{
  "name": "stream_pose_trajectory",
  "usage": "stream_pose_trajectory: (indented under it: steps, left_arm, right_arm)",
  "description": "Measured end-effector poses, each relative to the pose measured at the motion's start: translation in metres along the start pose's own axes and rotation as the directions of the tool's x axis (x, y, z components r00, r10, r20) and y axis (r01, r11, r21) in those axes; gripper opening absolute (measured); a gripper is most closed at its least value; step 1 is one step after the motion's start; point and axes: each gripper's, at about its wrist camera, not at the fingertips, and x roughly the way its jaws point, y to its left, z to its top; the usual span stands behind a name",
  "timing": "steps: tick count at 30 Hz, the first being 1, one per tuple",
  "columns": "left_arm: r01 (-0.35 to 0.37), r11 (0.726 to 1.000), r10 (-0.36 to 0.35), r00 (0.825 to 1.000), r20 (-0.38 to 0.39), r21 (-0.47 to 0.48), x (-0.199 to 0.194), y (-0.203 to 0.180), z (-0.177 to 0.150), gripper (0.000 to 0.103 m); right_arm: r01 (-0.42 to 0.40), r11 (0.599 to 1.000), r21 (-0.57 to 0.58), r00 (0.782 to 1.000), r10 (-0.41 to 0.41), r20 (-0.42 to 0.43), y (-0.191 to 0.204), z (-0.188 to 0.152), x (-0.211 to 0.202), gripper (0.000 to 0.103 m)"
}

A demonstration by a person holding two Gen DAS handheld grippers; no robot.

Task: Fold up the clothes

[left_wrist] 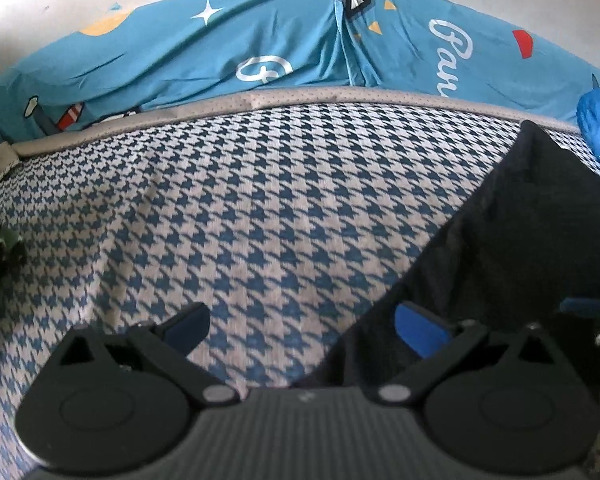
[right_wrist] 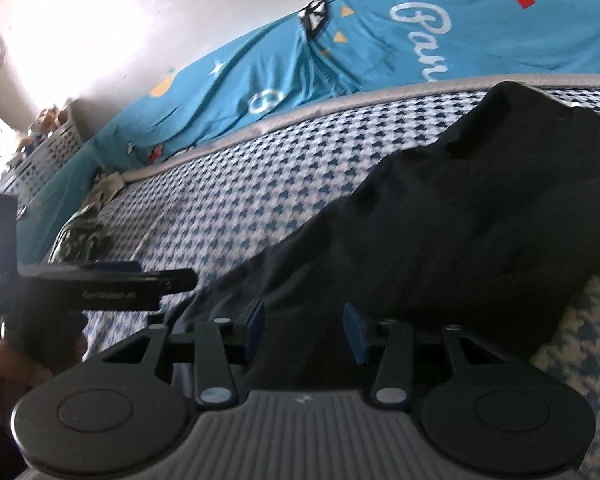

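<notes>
**Dark garment lies under the right claw, off to the left claw's right**

The dark garment (right_wrist: pixel 440 216) lies on the houndstooth bed (left_wrist: pixel 260 208), its long axis running from the near edge up toward the far right. The right claw (right_wrist: pixel 304 332) hangs directly over its near end, jaws partly apart with cloth showing between them; whether the pads touch it I cannot tell. The left claw (left_wrist: pixel 300 320) stands wide apart over bare bed, its right pad just over the garment's edge. The right claw looks the better placed of the 2 to grip.
</notes>
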Motion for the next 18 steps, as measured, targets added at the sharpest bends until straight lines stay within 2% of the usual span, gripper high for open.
stream_pose_trajectory:
  steps: [6,9,12,18]
  left_arm:
    - [0.005,1.000,-0.005,1.000,-0.010,-0.007,-0.002,0.000,-0.015,0.103]
    - [-0.022,1.000,0.022,0.999,-0.038,-0.003,0.005,0.001,-0.022,0.103]
    - [-0.052,0.999,0.052,0.996,-0.077,-0.004,0.014,0.005,-0.028,0.103]
    - [-0.052,0.997,0.048,0.995,-0.085,-0.055,0.013,0.020,-0.037,0.103]
  right_arm:
    - [0.013,0.998,-0.058,0.999,-0.015,-0.033,0.012,-0.016,0.001,0.044]
    - [0.046,0.996,-0.076,0.996,-0.051,-0.068,0.015,-0.025,0.005,0.044]
    - [0.055,0.993,-0.105,0.996,-0.062,-0.068,0.020,-0.032,0.001,0.044]
    - [0.050,0.987,-0.156,0.994,-0.064,-0.084,0.029,-0.045,-0.008,0.045]
